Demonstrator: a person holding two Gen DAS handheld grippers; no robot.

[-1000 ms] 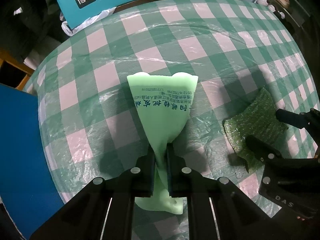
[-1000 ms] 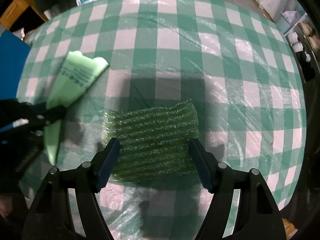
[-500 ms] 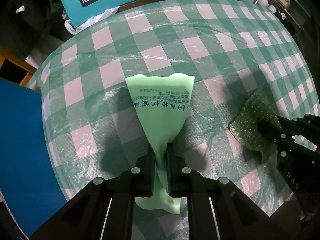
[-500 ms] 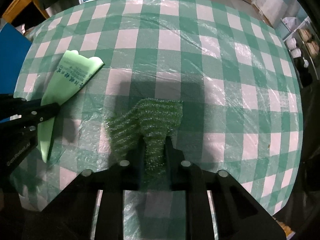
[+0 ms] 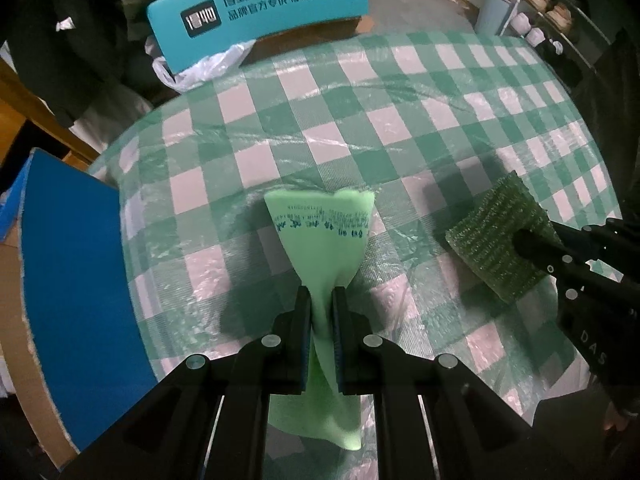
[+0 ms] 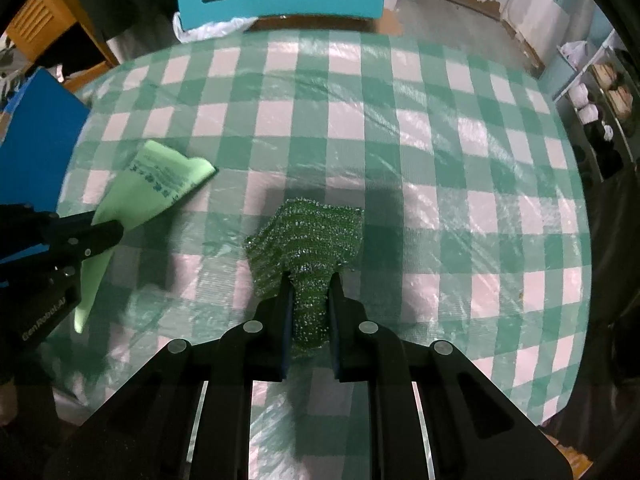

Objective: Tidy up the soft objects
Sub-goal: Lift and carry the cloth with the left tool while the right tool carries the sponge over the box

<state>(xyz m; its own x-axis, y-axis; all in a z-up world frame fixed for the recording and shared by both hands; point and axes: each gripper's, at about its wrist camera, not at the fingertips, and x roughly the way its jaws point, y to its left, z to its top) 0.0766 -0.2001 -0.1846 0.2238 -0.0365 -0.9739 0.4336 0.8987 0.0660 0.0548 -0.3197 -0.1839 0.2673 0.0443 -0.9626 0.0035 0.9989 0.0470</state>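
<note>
My left gripper [image 5: 321,300] is shut on a light green foam sheet [image 5: 325,236] with blue print, pinched in the middle and held above the table. It also shows in the right wrist view [image 6: 156,188]. My right gripper [image 6: 310,288] is shut on a dark green glittery scrub pad [image 6: 308,236], bunched between the jaws and lifted off the table. The pad also shows in the left wrist view [image 5: 500,236], to the right of the foam sheet.
A round table with a green and white checked cloth [image 6: 400,128] under clear plastic lies below. A teal chair back with white print [image 5: 260,12] stands at the far edge. A blue board [image 5: 68,280] stands at the left.
My right gripper closed on the scrub pad, bunched it and lifted it. Both grippers have risen and pulled back from the table with their items.
</note>
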